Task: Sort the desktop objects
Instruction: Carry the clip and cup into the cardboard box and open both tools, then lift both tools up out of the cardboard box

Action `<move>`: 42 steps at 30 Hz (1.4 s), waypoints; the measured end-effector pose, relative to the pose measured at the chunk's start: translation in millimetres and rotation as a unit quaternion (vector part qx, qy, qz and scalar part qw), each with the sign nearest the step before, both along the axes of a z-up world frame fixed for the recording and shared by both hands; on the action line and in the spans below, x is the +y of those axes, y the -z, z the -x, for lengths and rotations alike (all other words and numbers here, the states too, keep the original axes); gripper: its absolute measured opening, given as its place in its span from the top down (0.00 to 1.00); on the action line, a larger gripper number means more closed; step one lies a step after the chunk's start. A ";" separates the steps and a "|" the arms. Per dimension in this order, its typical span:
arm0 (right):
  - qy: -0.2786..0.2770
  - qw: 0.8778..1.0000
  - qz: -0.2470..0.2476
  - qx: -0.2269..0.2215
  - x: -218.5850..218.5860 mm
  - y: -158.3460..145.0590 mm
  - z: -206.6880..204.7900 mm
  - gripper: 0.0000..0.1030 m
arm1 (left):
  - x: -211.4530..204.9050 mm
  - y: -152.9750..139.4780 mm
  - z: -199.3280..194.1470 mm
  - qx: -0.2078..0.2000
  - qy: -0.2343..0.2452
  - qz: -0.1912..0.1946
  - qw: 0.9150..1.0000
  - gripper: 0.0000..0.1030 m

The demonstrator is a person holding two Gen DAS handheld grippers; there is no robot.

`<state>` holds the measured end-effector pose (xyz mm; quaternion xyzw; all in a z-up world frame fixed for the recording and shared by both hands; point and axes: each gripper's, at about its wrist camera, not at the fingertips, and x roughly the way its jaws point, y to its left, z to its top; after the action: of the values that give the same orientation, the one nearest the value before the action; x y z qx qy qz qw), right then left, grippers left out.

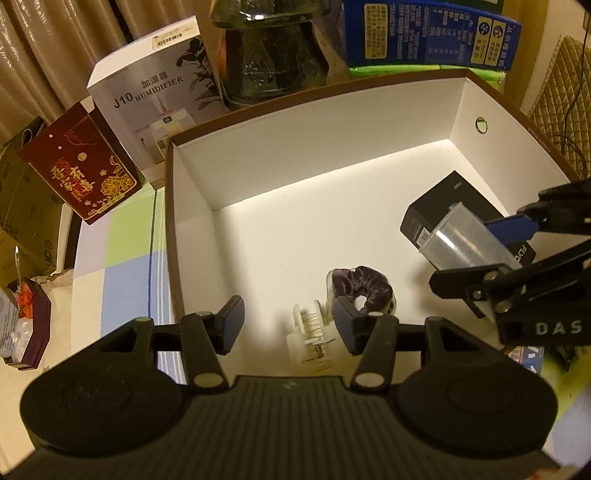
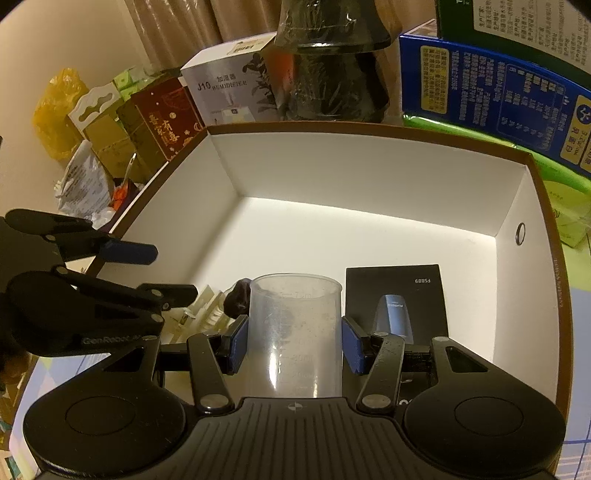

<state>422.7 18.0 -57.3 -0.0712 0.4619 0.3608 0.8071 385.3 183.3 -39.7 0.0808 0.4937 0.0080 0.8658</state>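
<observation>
A big white-lined brown box (image 1: 458, 107) (image 2: 369, 166) holds a black product box (image 1: 432, 214) (image 2: 395, 284), a dark velvet scrunchie (image 1: 360, 284) (image 2: 238, 295) and a clear hair claw clip (image 1: 312, 339) (image 2: 199, 310). My left gripper (image 1: 290, 326) is open and empty, low over the box's near edge, with the clip and scrunchie just past its right finger. My right gripper (image 2: 293, 345) (image 1: 487, 247) is shut on a clear plastic measuring cup (image 2: 293, 332) (image 1: 465, 240), held over the box beside the black product box.
Behind the box stand a humidifier carton (image 1: 147, 96) (image 2: 225, 88), a red gift box (image 1: 81, 166) (image 2: 162, 122), a dark wrapped object (image 1: 273, 55) (image 2: 332, 66) and a blue carton (image 1: 428, 33) (image 2: 491, 96). A checked cloth (image 1: 122, 258) covers the table left of the box.
</observation>
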 end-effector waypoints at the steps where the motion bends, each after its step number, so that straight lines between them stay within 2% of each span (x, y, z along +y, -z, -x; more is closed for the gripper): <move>1: 0.000 1.000 0.001 0.000 1.0 0.9 -0.2 0.52 | 0.3 -1.3 0.6 -0.002 -0.001 0.000 1.000 0.51; 7: 0.010 1.000 -0.010 -0.005 5.2 3.1 -2.5 0.50 | 2.6 -7.2 3.9 -0.011 -0.011 0.006 1.000 0.48; 8: 0.010 1.000 -0.011 -0.006 4.7 2.3 -0.9 0.46 | 2.6 -8.3 4.9 -0.012 -0.011 0.007 1.000 0.47; 9: 0.010 1.000 -0.010 -0.009 5.1 1.9 -0.5 0.38 | 2.3 -9.9 6.1 -0.014 -0.012 0.008 1.000 0.47; 10: 0.010 1.000 -0.014 -0.013 4.1 0.8 0.8 0.33 | 2.1 -11.3 7.3 -0.016 -0.012 0.008 1.000 0.47; 15: 0.011 1.000 -0.019 -0.019 -0.5 -7.9 5.4 0.25 | 0.1 -22.3 16.1 -0.031 -0.019 0.006 0.999 0.37; 17: 0.014 0.999 -0.022 -0.022 -5.4 -12.8 8.1 0.19 | -0.7 -26.9 20.4 -0.038 -0.020 0.003 0.999 0.23; 22: 0.025 0.999 -0.031 -0.030 -21.2 -26.9 17.1 0.08 | -4.0 -38.9 32.8 -0.052 -0.028 0.000 0.998 0.14; 26: 0.036 0.998 -0.032 -0.035 -31.8 -36.5 25.5 0.05 | -7.2 -47.4 45.4 -0.060 -0.035 0.009 0.998 0.06; 30: 0.046 0.997 -0.036 -0.052 -43.1 -45.4 37.8 0.02 | -11.5 -55.4 58.4 -0.069 -0.042 0.009 0.997 0.05; 32: 0.051 0.996 -0.041 -0.060 -49.1 -50.1 44.2 0.02 | -13.5 -59.7 65.6 -0.075 -0.045 0.011 0.996 0.02; 42: 0.077 0.992 -0.046 -0.084 -79.1 -67.1 79.8 0.02 | -21.8 -73.1 103.1 -0.091 -0.069 0.017 0.993 0.01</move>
<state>342.9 -61.1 9.8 -0.0282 0.3792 0.3111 0.8710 282.1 161.5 33.3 0.0311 0.4178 0.0666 0.9056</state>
